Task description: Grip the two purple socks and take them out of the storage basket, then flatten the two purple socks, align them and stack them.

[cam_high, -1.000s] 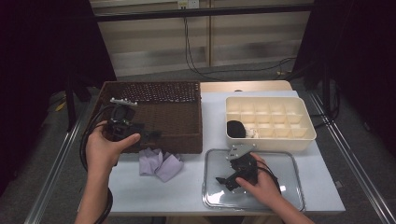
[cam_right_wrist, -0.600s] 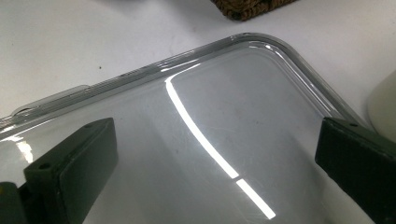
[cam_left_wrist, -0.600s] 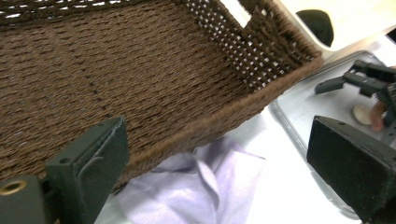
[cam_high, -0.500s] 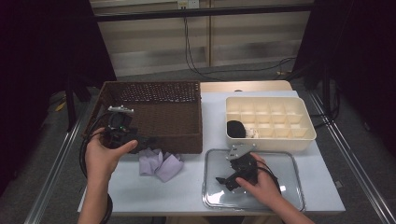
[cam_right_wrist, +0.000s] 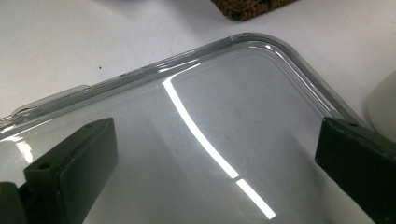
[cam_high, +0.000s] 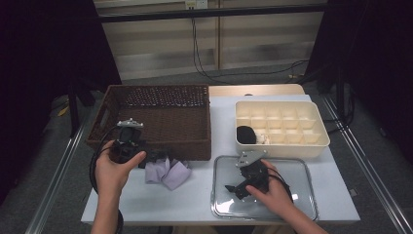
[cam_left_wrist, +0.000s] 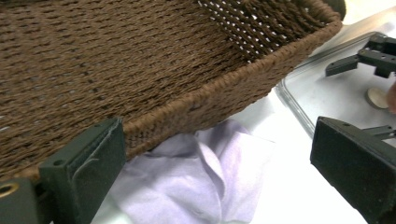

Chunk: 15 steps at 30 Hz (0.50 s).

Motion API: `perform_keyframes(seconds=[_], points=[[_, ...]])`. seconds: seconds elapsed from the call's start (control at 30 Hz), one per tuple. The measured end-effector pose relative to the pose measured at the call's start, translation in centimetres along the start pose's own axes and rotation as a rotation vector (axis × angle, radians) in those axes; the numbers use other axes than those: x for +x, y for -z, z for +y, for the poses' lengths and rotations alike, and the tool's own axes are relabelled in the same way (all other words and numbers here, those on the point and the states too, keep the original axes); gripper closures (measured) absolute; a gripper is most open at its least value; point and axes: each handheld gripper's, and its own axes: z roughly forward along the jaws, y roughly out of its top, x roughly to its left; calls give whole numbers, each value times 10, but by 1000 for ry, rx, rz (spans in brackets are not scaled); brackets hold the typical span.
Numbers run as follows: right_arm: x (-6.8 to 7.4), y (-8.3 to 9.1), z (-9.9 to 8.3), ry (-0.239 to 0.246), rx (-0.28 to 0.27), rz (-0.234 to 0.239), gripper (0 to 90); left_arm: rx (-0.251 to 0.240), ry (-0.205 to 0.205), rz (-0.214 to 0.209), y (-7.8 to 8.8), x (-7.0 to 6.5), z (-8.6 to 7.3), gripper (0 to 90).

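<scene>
Left tongs (cam_high: 152, 157): we see them at the front edge of the basket, held in the left hand (cam_high: 113, 171), pointing across the counter toward the cloth. Their jaws have just been opening and now stand spread wide; in the left gripper view the cloth lies on the counter between and beyond the two jaws, and neither pad presses on it.

Cloth (cam_left_wrist: 205, 182): we find the pale purple cloth crumpled on the counter, tucked against the front wall of the basket and just beside the left tongs. In the high view it sits between the basket and the near edge of the counter, left of the tray.

Basket (cam_high: 160, 114): we see a brown woven basket on the left half of the counter, its near rim touching or just over the cloth; we cannot tell which.

Right tongs (cam_high: 233, 188): we see them over the clear tray, held in the right hand (cam_high: 275, 195), jaws spread with nothing between them but the bare floor of the tray.

Tray (cam_right_wrist: 261, 44): we see a clear, shallow tray with rounded corners on the near right of the counter, well apart from the cloth. In the left gripper view a small round pale thing lies near the right tongs; we cannot tell what it is.

Box (cam_high: 311, 139): we see a cream box with many compartments behind the tray; a black lump (cam_high: 246, 134) sits in its near left corner compartment.

Counter (cam_high: 195, 200): white, carrying all of these.
</scene>
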Motion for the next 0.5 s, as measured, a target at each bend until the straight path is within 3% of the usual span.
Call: perform_keyframes(seconds=[0.17,0.5], points=[[0,0,0,0,0,0,0,39,-13,29,-3,-1,-4,34],[0,0,0,0,0,0,0,63,-20,19,-14,-7,-18,33]])
